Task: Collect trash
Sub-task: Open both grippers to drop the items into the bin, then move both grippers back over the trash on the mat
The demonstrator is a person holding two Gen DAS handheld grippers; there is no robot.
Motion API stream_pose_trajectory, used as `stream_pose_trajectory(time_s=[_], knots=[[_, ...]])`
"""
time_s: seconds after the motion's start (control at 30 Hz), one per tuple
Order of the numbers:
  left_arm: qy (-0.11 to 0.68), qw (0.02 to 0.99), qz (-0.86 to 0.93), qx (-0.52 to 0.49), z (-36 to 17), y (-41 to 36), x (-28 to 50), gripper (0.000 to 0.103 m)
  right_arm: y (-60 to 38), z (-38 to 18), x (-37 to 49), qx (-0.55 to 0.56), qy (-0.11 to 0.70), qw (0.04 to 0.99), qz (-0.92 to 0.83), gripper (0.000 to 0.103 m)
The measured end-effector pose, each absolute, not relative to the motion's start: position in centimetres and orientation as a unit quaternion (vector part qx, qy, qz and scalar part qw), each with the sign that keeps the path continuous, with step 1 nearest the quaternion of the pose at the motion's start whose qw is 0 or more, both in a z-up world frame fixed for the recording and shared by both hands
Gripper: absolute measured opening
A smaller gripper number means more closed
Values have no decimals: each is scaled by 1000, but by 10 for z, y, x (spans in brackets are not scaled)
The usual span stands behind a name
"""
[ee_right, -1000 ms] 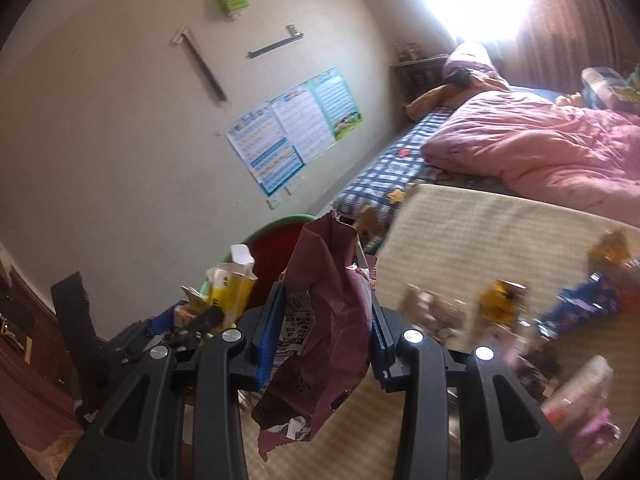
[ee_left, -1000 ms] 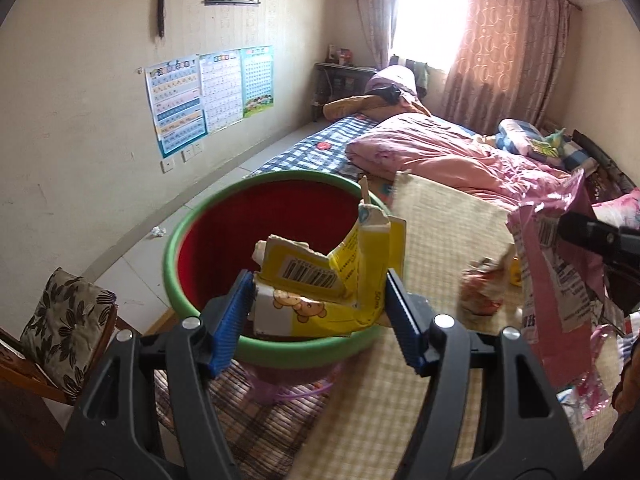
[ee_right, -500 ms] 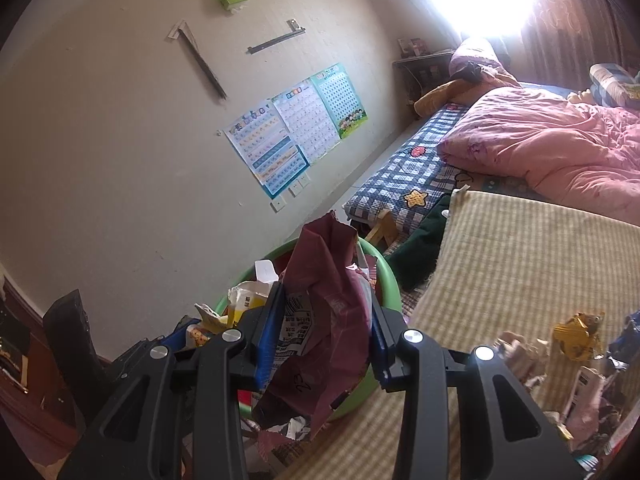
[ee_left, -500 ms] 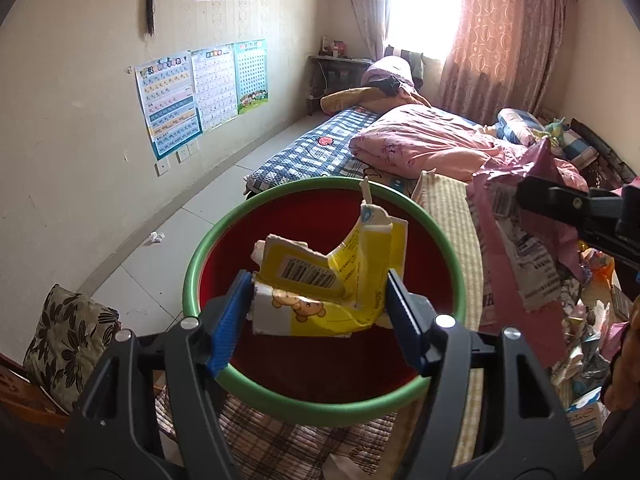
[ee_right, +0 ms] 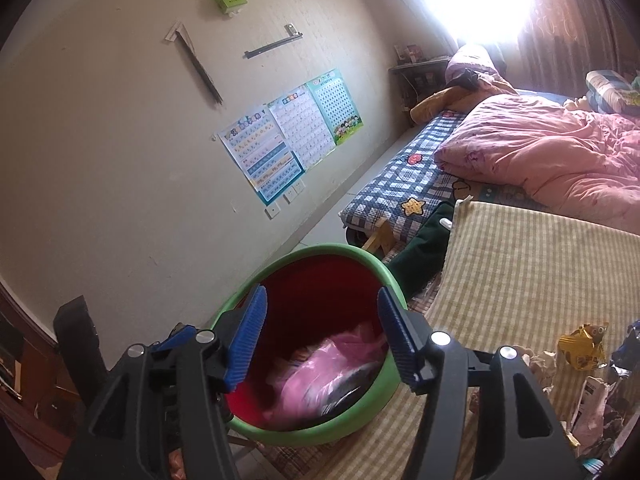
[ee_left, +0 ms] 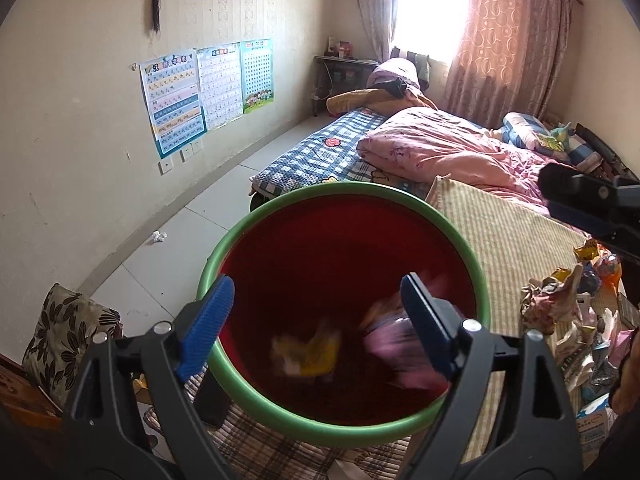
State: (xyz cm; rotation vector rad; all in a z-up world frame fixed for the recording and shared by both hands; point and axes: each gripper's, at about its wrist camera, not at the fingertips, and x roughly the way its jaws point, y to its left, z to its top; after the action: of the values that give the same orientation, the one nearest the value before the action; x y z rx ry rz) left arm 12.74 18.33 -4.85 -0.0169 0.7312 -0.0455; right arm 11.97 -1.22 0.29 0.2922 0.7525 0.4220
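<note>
A red bin with a green rim [ee_left: 276, 210] stands at the bed's edge, right under both grippers. My left gripper [ee_left: 316, 328] hangs over it with its jaws opening and nothing between them. Below it, blurred inside the bin, are the yellow carton [ee_left: 310, 354] and a pink wrapper [ee_left: 394, 342]. My right gripper [ee_right: 320, 338] is also over the bin [ee_right: 320, 250], jaws opening and empty, with the pink wrapper [ee_right: 320, 376] lying in the bin beneath. The right gripper's black body [ee_left: 588, 204] shows at the right of the left wrist view.
A pile of wrappers [ee_left: 568, 304] lies on the striped mat [ee_left: 512, 240] to the right, with more wrappers [ee_right: 584, 344] in the right wrist view. A pink quilt [ee_left: 448, 148] covers the bed behind. A floral cushion [ee_left: 64, 332] sits at the left. A crumpled paper [ee_left: 159, 236] lies on the floor.
Both grippers moved over the bin and then opened. The yellow carton left the left gripper and the pink wrapper left the right one; both are now inside the bin.
</note>
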Motion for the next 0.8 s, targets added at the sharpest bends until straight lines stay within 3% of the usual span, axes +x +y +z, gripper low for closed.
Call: stream_pose_trajectory(time_s=[0.4, 0.8], knots=[[331, 943, -16, -40, -34, 163, 100, 83, -43, 21, 87, 124, 341, 910, 200, 65], [391, 914, -80, -76, -50, 73, 45, 84, -119, 15, 25, 71, 342, 924, 158, 70]])
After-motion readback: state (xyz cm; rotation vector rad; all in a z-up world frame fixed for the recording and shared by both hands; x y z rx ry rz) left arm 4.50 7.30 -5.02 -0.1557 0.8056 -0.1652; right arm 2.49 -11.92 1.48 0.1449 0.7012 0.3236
